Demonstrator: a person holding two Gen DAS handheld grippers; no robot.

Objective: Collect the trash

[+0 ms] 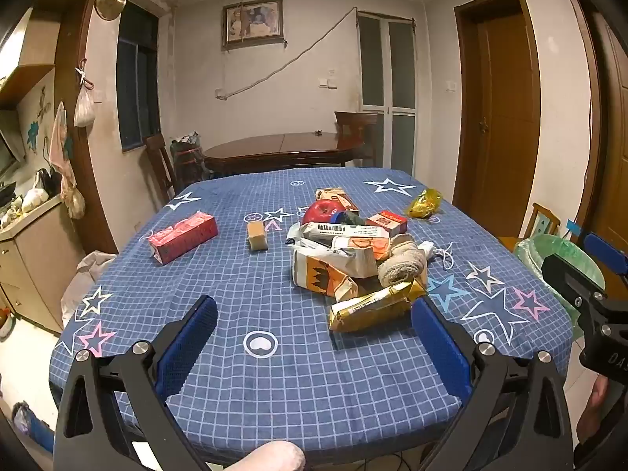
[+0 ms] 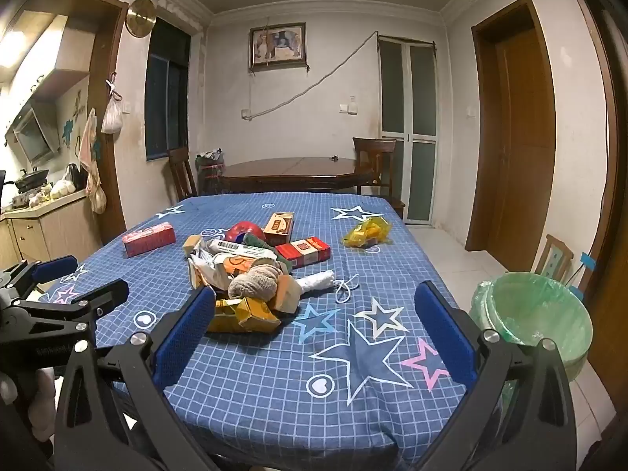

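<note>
Fingers: left gripper (image 1: pixel 314 337) and right gripper (image 2: pixel 314 325) spread wide, nothing between them.
Trash pile (image 1: pixel 353 259): on the table (image 1: pixel 235 353), just ahead of both.
Green-lined bin (image 2: pixel 537 314): right of right fingers.

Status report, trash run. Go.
Left gripper and right gripper both open, empty, short of the pile. Trash heap untouched on the tablecloth. Lined bin beside the table, path clear.
</note>
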